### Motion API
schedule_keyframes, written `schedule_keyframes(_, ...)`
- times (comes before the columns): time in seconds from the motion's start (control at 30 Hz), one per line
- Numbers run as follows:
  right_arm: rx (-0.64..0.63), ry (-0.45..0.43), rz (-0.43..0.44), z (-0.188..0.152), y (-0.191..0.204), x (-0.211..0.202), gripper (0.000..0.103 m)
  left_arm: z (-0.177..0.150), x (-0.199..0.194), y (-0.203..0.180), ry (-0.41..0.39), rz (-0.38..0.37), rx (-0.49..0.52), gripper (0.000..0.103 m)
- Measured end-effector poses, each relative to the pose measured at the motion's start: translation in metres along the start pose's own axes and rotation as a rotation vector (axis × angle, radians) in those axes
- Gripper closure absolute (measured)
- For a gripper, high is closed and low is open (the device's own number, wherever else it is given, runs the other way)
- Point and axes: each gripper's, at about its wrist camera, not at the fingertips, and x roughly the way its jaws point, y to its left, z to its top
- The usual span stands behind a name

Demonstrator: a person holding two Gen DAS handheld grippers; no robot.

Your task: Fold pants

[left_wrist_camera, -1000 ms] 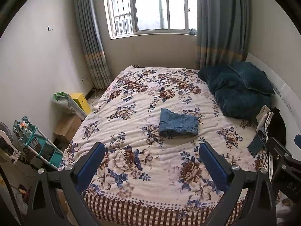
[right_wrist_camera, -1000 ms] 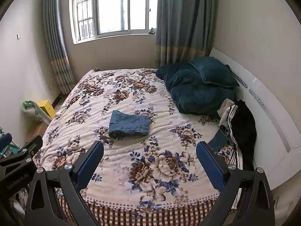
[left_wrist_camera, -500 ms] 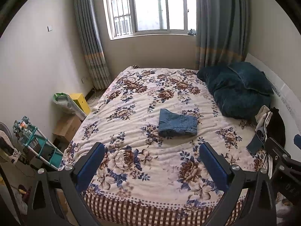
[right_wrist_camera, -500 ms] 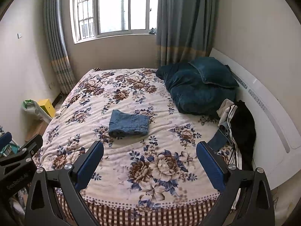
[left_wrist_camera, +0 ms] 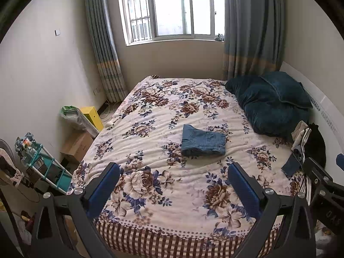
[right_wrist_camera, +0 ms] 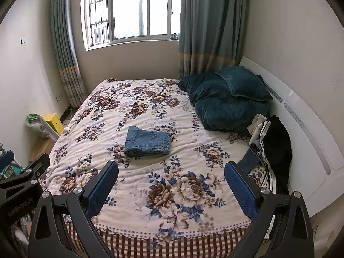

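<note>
I am looking at the pants (left_wrist_camera: 203,143), blue denim, lying folded into a compact, roughly rectangular bundle near the middle of the bed (left_wrist_camera: 150,129). They are resting flat on the floral cover, long side running across. The nearer edge is showing rounded folded layers; stitched seams are showing on the top face toward the right end (right_wrist_camera: 148,141). Nothing is touching them.

Both tools (left_wrist_camera: 174,172) (right_wrist_camera: 171,171) wide open, empty
</note>
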Motion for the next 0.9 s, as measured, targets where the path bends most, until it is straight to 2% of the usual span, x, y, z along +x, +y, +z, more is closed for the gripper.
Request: schedule_keyframes(0.9,-0.001,0.000,0.000,-0.0014,0.0007,-0.0002,0.002,-0.0021,-0.0038,-0.0004,0.003,-0.002,-0.005,0.000)
